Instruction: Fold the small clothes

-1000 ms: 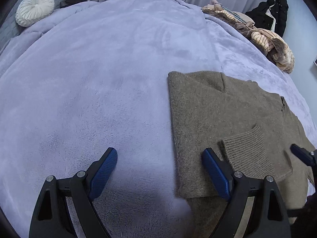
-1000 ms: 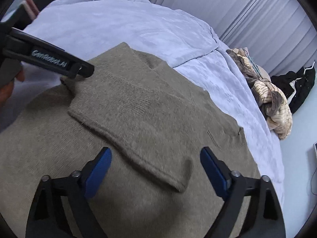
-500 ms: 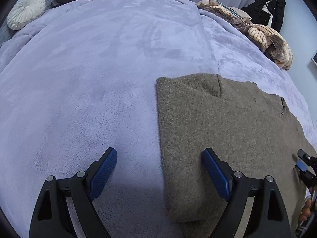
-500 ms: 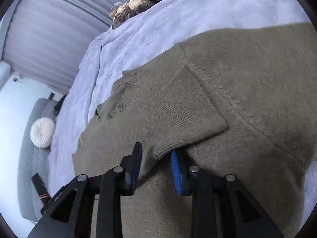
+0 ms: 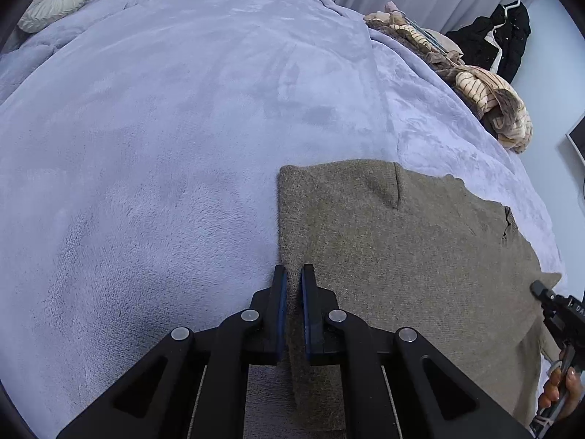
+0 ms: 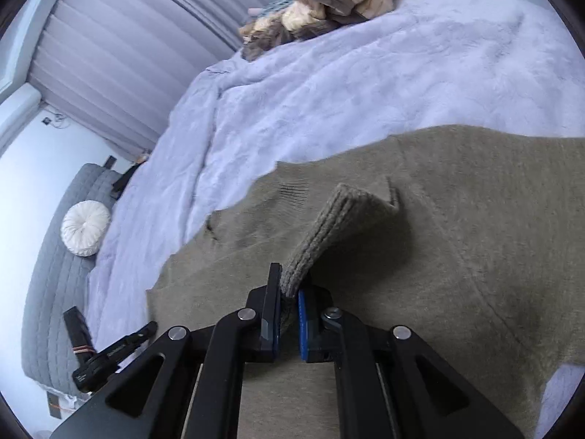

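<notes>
Olive knit sweater (image 5: 402,256) lies flat on lavender blanket (image 5: 182,128), at 3 o'clock in left view. Left gripper (image 5: 291,285) has just clamped its folded left edge. Right gripper (image 6: 290,292) has just closed, pinching ribbed cuff (image 6: 329,219), lifted off body.

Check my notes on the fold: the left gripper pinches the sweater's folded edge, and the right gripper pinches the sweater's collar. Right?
Not quite. The right gripper is shut on the ribbed sleeve cuff, not the collar, as the right wrist view shows. The left gripper does pinch the sweater's folded edge.
</notes>
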The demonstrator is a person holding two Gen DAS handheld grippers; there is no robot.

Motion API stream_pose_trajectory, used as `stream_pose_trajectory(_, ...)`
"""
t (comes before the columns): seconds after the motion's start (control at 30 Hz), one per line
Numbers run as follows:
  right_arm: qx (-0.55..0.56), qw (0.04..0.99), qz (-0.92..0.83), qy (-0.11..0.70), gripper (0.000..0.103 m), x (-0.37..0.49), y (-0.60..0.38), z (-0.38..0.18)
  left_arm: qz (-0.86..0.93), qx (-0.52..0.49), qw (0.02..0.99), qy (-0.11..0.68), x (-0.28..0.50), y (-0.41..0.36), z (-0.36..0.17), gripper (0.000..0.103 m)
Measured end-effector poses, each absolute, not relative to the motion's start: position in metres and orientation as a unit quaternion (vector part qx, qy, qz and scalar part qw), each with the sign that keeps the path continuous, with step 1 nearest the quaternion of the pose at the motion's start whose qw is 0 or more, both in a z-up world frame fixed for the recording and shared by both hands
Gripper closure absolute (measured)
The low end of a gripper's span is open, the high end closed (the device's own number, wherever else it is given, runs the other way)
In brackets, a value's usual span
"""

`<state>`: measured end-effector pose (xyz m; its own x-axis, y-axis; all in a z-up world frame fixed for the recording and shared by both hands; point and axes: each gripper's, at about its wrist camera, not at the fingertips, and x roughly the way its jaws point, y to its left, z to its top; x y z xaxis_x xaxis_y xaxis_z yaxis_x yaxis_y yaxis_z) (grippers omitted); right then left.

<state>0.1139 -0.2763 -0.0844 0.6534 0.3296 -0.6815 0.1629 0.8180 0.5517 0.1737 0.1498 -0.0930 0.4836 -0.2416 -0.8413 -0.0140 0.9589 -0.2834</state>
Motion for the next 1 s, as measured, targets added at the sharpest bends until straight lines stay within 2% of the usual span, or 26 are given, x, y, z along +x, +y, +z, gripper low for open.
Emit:
stream_pose_trajectory(0.07, 0.29, 0.848, 0.003, 0.443, 0.094, 0.111, -0.287, -0.103, -0.062, -0.12, 0.856, 0.499, 0.172, 0.149, -0.089, 0.094)
stream_pose_trajectory(0.13, 0.312, 0.843, 0.0, 0.439, 0.094, 0.098, -0.301, -0.117, -0.056, -0.107, 0.861, 0.494, 0.169, 0.149, -0.084, 0.094)
stream_pose_trajectory(0.3, 0.286, 0.85, 0.002, 0.442, 0.082, 0.076, -0.301, -0.108, -0.032, -0.064, 0.873, 0.482, 0.155, 0.157, -0.067, 0.094)
stream_pose_trajectory(0.43, 0.285, 0.85, 0.023, 0.442, 0.058, 0.055, -0.299, -0.101, -0.074, -0.069, 0.873, 0.476, 0.133, 0.156, -0.053, 0.094)
stream_pose_trajectory(0.6, 0.286, 0.85, 0.052, 0.438, 0.058, 0.042, -0.286, -0.096, -0.103, -0.03, 0.87, 0.481, 0.116, 0.124, -0.059, 0.094)
stream_pose_trajectory(0.83, 0.245, 0.865, 0.051, 0.434, 0.059, 0.072, -0.264, -0.091, -0.072, 0.0, 0.867, 0.493, 0.114, 0.113, -0.085, 0.094)
stream_pose_trajectory(0.9, 0.244, 0.855, 0.027, 0.456, 0.064, 0.081, -0.269, -0.105, -0.066, 0.009, 0.868, 0.492, 0.112, 0.114, -0.087, 0.094)
stream_pose_trajectory(0.93, 0.245, 0.852, 0.019, 0.463, 0.075, 0.083, -0.273, -0.111, -0.065, 0.009, 0.868, 0.492, 0.111, 0.114, -0.087, 0.094)
stream_pose_trajectory(1.0, 0.26, 0.849, 0.02, 0.459, 0.08, 0.076, -0.281, -0.116, -0.064, 0.006, 0.869, 0.491, 0.111, 0.115, -0.087, 0.094)
